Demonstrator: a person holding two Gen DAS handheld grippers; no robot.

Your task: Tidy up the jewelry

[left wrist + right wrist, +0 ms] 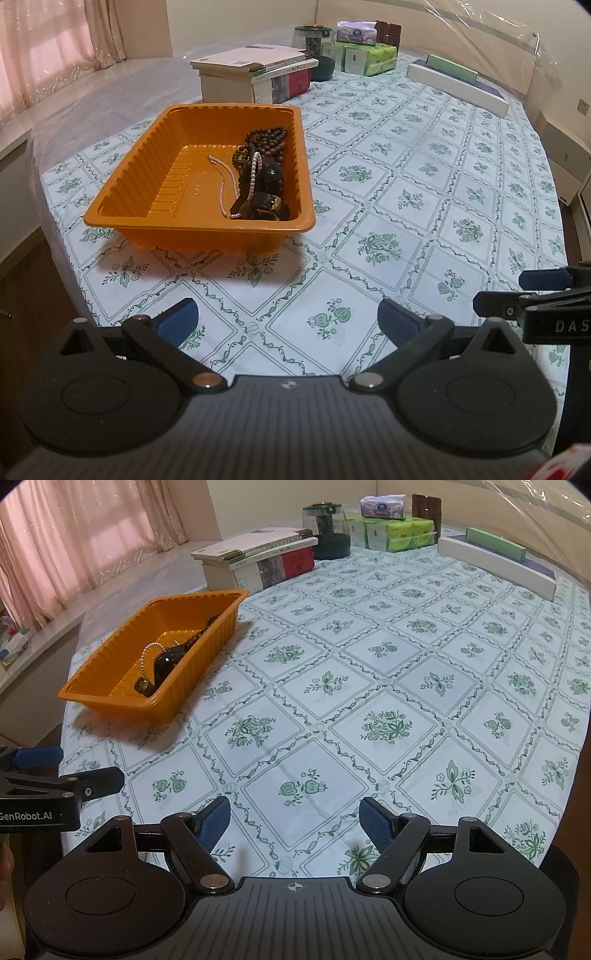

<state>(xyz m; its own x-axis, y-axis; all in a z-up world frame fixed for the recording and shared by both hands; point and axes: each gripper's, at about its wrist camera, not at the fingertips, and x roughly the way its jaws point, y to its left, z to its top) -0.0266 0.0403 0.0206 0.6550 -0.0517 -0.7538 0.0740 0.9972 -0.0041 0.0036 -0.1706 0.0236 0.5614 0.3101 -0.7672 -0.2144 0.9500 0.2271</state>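
An orange ribbed tray (122, 192) sits on the patterned tablecloth; it also shows in the right wrist view (110, 657) at the left. Inside it lie a dark wooden bead string (267, 142), a pearl strand (229, 181) and a black strap with a gold buckle (267, 203). My left gripper (288, 321) is open and empty, over the cloth in front of the tray. My right gripper (294, 818) is open and empty, over the cloth to the right of the tray. Each gripper shows at the edge of the other's view.
At the table's far side stand a stack of books (258, 74), a dark glass jar (316, 48), green tissue packs (369, 55) with a tissue box on top, and long flat boxes (458, 83). Pink curtains hang at the left.
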